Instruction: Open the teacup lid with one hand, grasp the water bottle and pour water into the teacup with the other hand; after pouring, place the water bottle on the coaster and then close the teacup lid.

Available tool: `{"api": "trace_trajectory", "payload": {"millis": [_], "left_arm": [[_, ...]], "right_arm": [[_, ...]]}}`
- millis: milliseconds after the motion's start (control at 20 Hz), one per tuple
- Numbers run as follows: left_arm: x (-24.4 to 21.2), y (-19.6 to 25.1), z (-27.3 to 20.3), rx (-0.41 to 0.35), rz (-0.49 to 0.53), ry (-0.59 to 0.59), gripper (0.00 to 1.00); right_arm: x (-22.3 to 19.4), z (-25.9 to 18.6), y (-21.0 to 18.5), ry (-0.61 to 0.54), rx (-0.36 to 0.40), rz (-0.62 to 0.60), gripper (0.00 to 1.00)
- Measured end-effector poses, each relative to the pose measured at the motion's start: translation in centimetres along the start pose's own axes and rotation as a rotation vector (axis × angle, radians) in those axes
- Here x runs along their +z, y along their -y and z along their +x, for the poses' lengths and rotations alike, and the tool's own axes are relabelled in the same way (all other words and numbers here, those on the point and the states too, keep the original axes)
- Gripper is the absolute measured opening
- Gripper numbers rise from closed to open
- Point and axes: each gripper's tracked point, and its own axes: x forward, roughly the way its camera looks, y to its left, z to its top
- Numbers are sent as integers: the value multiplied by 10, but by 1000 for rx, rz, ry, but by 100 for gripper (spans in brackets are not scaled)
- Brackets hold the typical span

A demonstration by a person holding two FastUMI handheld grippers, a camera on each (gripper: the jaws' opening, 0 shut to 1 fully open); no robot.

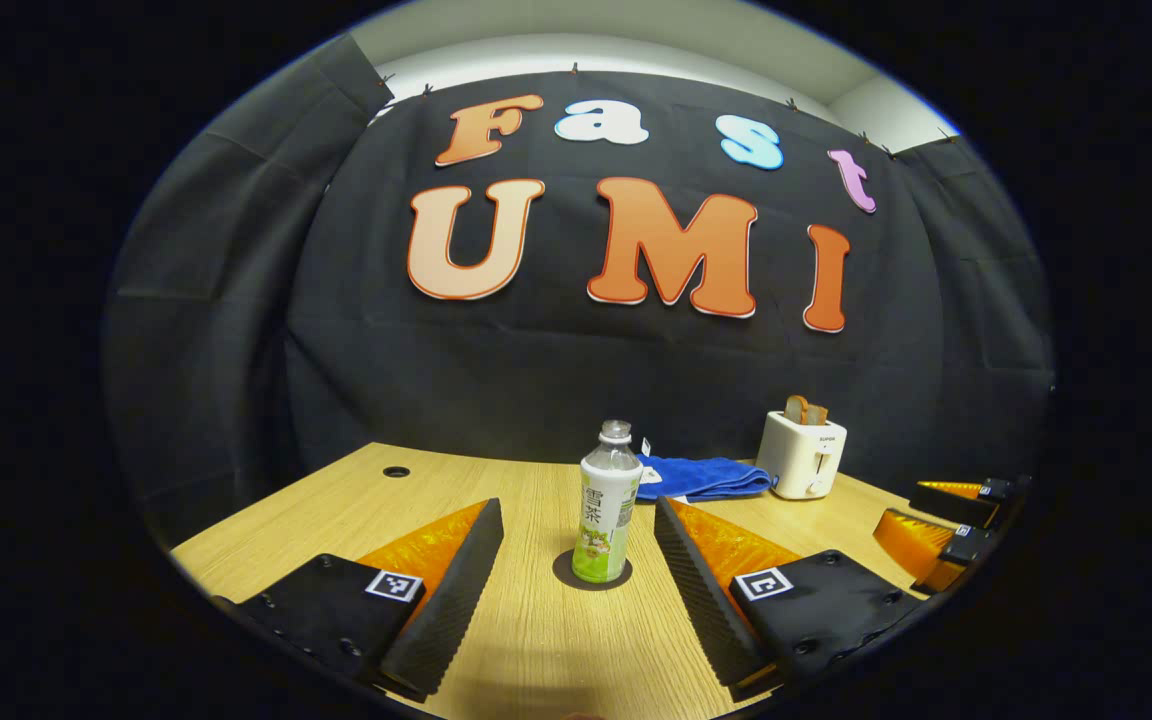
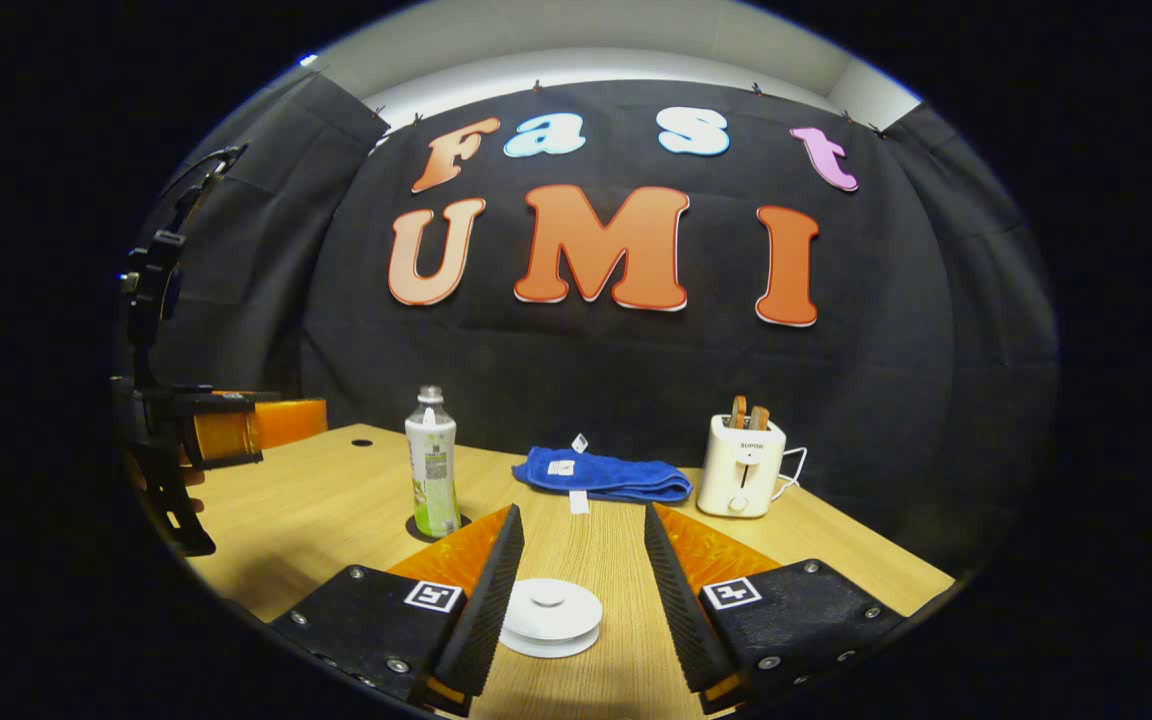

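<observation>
Right gripper view: both tools (image 2: 581,590) (image 1: 576,590) spread above wooden table (image 2: 336,510), dark-draped booth.

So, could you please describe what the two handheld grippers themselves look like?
Each gripper, left gripper and right gripper, has two wedge-shaped fingers with ribbed inner pads, translucent orange panels behind them, and black screwed plates, each bearing a small square black-and-white marker. In the right gripper view, the left gripper's dark frame shows at the left edge.
</observation>
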Motion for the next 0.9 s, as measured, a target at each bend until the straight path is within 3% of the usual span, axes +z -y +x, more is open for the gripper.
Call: {"api": "trace_trajectory", "payload": {"millis": [350, 600, 650, 700, 900], "left_arm": [[32, 1, -54, 9, 19, 51, 97], [58, 7, -88, 15, 34, 116, 96], [65, 8, -96, 18, 48, 129, 97], [70, 11, -107, 20, 69, 145, 96], [82, 22, -128, 18, 81, 167, 96]], "right_arm": [[57, -43, 1, 73, -17, 15, 83], [71, -70, 13, 76, -54, 83, 84], [72, -76, 14, 74, -54, 94, 80], [75, -84, 18, 77, -58, 102, 84], [89, -110, 24, 110, -63, 64, 84]]}}
